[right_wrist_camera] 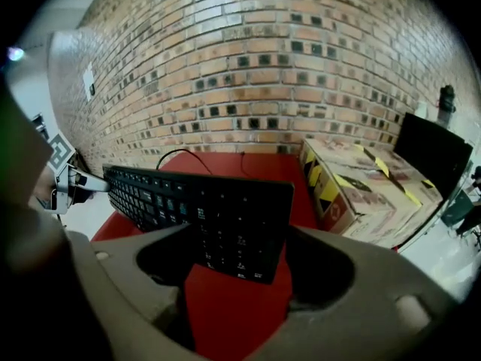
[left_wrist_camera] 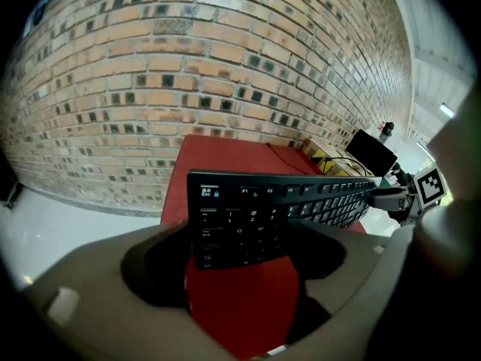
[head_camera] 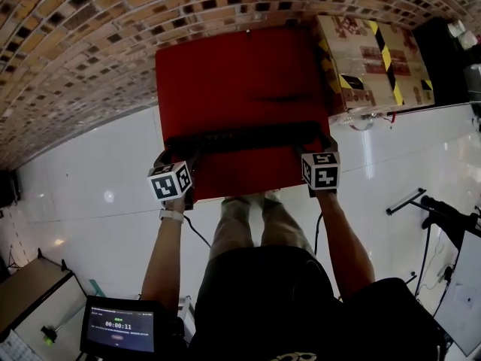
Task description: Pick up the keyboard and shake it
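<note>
A black keyboard [head_camera: 244, 138] hangs lengthwise above the red table [head_camera: 225, 66], casting a thin shadow on it. My left gripper [head_camera: 173, 158] is shut on its left end, the Esc-key end [left_wrist_camera: 225, 220] sitting between the jaws. The right gripper [head_camera: 322, 153] is shut on the right end, where the number-pad part [right_wrist_camera: 240, 228] lies between its jaws. Each gripper view shows the keyboard tilted with its keys facing the camera and stretching away to the other gripper [left_wrist_camera: 421, 190] [right_wrist_camera: 64, 175]. The keyboard's cable [right_wrist_camera: 180, 155] trails onto the table.
A cardboard box [head_camera: 372, 62] with yellow-black tape stands at the table's right end, next to a dark monitor [right_wrist_camera: 432, 153]. A brick wall [head_camera: 75, 43] rises behind the table. White floor surrounds it, with a small screen [head_camera: 120, 328] at lower left and a stand [head_camera: 443, 216] at right.
</note>
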Demonstrator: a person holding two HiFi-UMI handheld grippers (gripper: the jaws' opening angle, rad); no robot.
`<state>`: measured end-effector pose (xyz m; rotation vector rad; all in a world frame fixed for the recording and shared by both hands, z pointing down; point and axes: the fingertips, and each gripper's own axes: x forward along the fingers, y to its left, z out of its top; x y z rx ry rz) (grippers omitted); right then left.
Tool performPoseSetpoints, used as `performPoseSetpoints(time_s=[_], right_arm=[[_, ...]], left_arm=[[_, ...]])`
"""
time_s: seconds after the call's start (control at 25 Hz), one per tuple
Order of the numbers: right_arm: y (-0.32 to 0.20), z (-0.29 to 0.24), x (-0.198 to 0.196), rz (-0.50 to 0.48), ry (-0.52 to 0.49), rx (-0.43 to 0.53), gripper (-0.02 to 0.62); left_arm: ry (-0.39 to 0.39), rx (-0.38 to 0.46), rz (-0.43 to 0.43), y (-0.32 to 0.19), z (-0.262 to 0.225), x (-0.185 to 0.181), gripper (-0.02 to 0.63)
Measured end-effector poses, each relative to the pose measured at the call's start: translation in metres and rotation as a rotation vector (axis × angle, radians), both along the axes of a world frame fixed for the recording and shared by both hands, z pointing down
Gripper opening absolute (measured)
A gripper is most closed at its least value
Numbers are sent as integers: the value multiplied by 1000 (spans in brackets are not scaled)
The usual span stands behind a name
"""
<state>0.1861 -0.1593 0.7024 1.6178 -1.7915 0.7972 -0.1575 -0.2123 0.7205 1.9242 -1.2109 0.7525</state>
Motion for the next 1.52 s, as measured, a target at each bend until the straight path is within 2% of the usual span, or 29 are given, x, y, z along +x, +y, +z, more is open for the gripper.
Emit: performPoseSetpoints(time_s=[0.44, 0.76, 0.96, 1.28, 1.52], right_arm=[[-22, -135, 11, 34, 65, 318, 348], [-16, -243, 17, 30, 117, 606, 348], [-12, -298, 22, 32, 135, 749, 348], [5, -361, 25, 13, 171, 912, 348], [8, -387, 28, 6, 167, 990, 348]], left_arm=[[30, 335, -26, -31, -135, 8, 416], [72, 609, -37, -34, -244, 16, 405], [98, 765, -41, -33, -302, 20, 405], [138, 943, -57, -16, -365, 22, 405], [146, 1037, -56, -12, -398, 25, 405]])
